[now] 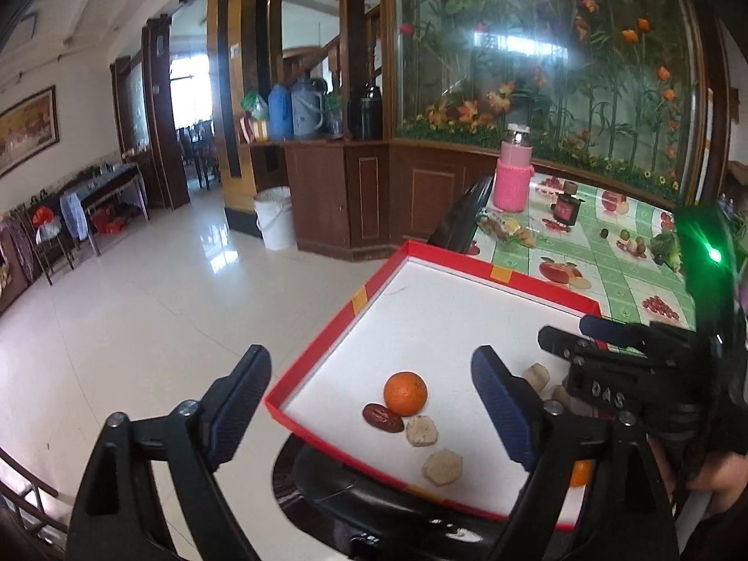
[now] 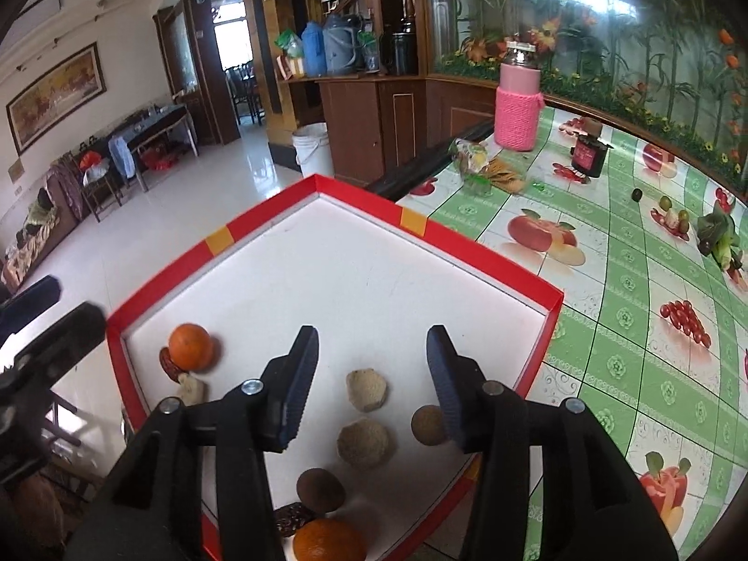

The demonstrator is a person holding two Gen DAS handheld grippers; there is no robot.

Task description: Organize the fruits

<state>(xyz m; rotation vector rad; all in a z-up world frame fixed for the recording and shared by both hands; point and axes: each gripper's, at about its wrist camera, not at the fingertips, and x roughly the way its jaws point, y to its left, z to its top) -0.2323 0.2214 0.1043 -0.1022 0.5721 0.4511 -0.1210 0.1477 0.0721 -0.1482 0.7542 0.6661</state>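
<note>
Green fruit-print plastic tablecloth (image 2: pixel 622 327) covers the table. The shallow red-rimmed cardboard tray with white floor (image 2: pixel 486 252) sits at the table's corner, its near-left part overhanging the floor; probably put there for reach from both sides.

Left gripper (image 1: pixel 371 390): jaws spread, holding nothing, hovering over the tray's left corner. Right gripper (image 2: pixel 371 374): jaws likewise apart and empty, above the tray's near-right part.

Contents lie in two loose clusters. Left: round orange citrus (image 1: pixel 405 393) touching a dark red wrinkled date (image 1: pixel 382 417), pale tan faceted pieces (image 1: pixel 421 430) beside. Right: a second orange (image 2: pixel 327 540), brown round fruit (image 2: pixel 320 490), more tan pieces (image 2: pixel 363 444).

Judgement: sorting unfinished, kinds mixed.
</note>
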